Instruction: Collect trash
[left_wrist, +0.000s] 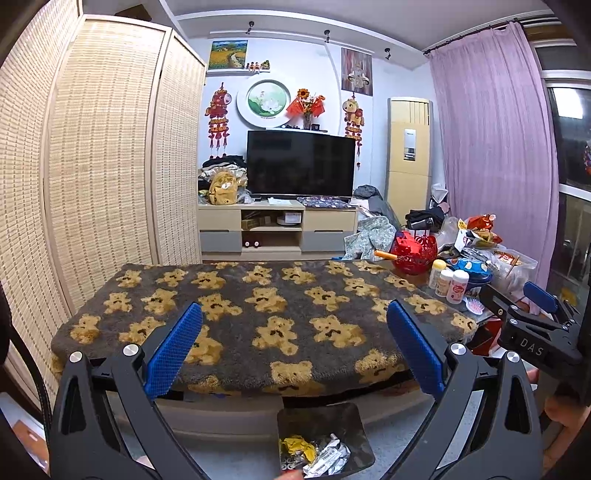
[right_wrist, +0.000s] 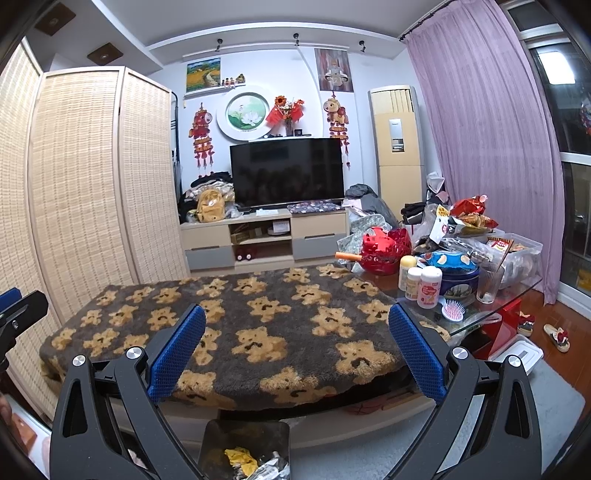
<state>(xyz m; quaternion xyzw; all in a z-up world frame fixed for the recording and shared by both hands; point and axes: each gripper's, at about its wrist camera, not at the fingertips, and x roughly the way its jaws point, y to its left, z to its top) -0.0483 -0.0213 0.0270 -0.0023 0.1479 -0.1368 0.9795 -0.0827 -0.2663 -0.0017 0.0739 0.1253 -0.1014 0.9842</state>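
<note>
A dark bin (left_wrist: 354, 417) stands on the floor in front of the table and holds crumpled yellow and silver wrappers (left_wrist: 314, 452). It also shows in the right wrist view (right_wrist: 221, 439) with the wrappers (right_wrist: 255, 461) inside. My left gripper (left_wrist: 293, 314) is open and empty, held above the near edge of the teddy-bear cloth (left_wrist: 258, 314). My right gripper (right_wrist: 297, 317) is open and empty over the same cloth (right_wrist: 240, 314). The right gripper also shows at the right edge of the left wrist view (left_wrist: 539, 306).
The table's right end is crowded: small bottles (right_wrist: 421, 282), a blue tin (right_wrist: 458, 277), a glass (right_wrist: 489, 282), a pink hairbrush (right_wrist: 454, 308), a red basket (right_wrist: 386, 251), snack bags (right_wrist: 472, 214). A bamboo screen (right_wrist: 85, 192) stands left, a TV cabinet (right_wrist: 266, 236) behind.
</note>
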